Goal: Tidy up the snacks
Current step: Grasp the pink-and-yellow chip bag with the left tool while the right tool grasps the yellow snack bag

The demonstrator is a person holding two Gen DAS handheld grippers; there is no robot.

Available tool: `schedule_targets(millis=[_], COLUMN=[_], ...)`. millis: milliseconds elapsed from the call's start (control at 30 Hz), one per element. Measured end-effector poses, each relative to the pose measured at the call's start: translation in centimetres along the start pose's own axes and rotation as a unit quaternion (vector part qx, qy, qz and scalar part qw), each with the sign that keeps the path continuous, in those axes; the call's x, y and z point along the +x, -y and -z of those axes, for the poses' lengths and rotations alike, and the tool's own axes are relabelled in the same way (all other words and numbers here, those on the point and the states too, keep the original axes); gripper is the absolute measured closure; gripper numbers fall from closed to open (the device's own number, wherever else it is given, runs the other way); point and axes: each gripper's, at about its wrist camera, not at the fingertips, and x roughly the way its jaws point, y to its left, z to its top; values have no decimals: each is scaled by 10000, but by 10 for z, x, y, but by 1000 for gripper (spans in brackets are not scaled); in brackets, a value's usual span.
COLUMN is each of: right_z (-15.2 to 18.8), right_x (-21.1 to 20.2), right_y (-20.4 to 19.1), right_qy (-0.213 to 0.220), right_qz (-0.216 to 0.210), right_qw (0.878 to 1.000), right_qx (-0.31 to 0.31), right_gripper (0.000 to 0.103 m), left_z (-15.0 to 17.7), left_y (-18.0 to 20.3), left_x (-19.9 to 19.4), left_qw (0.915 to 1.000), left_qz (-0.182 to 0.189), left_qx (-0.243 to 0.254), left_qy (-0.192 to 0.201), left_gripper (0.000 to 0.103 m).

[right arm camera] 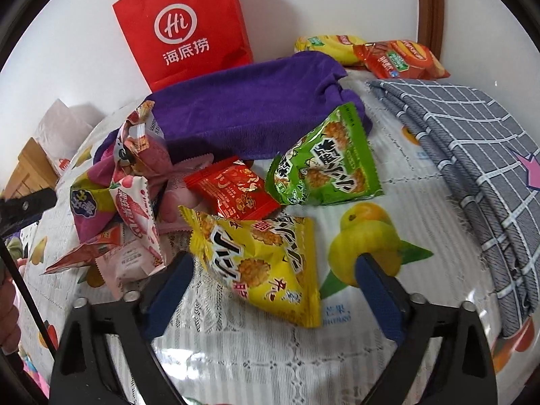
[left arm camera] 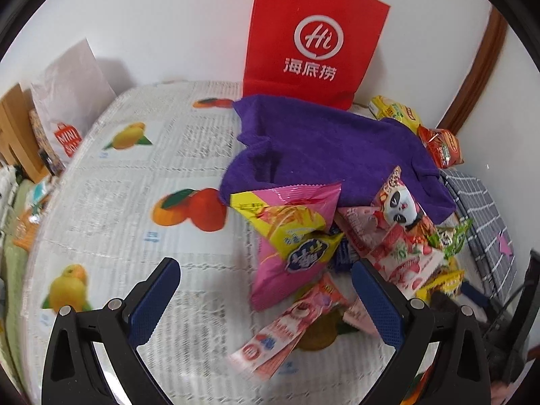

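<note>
Snack packets lie heaped on a table with a fruit-print cover (left arm camera: 128, 175). My left gripper (left arm camera: 265, 268) is open just above the cover. The lower end of a pink and yellow chip bag (left arm camera: 293, 222) reaches in between its fingers without touching them, and a long pink stick packet (left arm camera: 287, 327) lies below it. My right gripper (right arm camera: 275, 263) is open around a yellow rice-cracker bag (right arm camera: 260, 263). Its left finger (right arm camera: 175, 280) sits close to the bag's edge and its right finger (right arm camera: 374, 290) stands clear of it. A green bag (right arm camera: 327, 165) and a small red packet (right arm camera: 233, 189) lie just beyond.
A purple towel (right arm camera: 253, 101) lies behind the pile, with a red paper bag (right arm camera: 182, 27) upright against the wall. A grey checked cloth (right arm camera: 472, 148) covers the right side. Yellow (right arm camera: 324, 44) and orange (right arm camera: 401, 59) packs sit at the back. A white shopping bag (left arm camera: 67, 91) stands far left.
</note>
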Motion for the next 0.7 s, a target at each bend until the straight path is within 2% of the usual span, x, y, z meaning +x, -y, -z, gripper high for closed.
schedule_targets(millis=[133, 233, 333, 433, 500, 567, 600, 700], right_z=[0, -2, -4, -4, -4, -4, -4, -1], right_x=[3, 3, 5, 4, 2, -1, -4, -16], right_y=[2, 1, -1, -5, -7, -7, -8, -8], right_qy=[-39, -19, -20, -34, -77, -78, -57, 35], right_qz=[-122, -183, -199, -117, -65, -27, -1, 37], right_qw=[9999, 9998, 9998, 9997, 9994, 9993, 9992, 9990], right_qx=[-45, -48, -71, -231, -319, -370, -394, -433], right_gripper=[25, 34, 39, 41, 42, 42, 43, 43], left_z=[-9, -14, -18, -19, -20, -19, -19, -16], left_y=[5, 8, 7, 8, 8, 9, 9, 10], left_x=[17, 29, 40, 49, 53, 57, 57, 55], left_qw=[9999, 9997, 9993, 9988, 9983, 9969, 9961, 9962], left_qz=[45, 1, 0, 8, 188, 426, 527, 557], left_qx=[-8, 14, -56, -61, -108, -186, -229, -214], left_qy=[-146, -232, -364, -491, -543, -638, -671, -641], left_gripper=[3, 8, 14, 20, 24, 39, 43, 47])
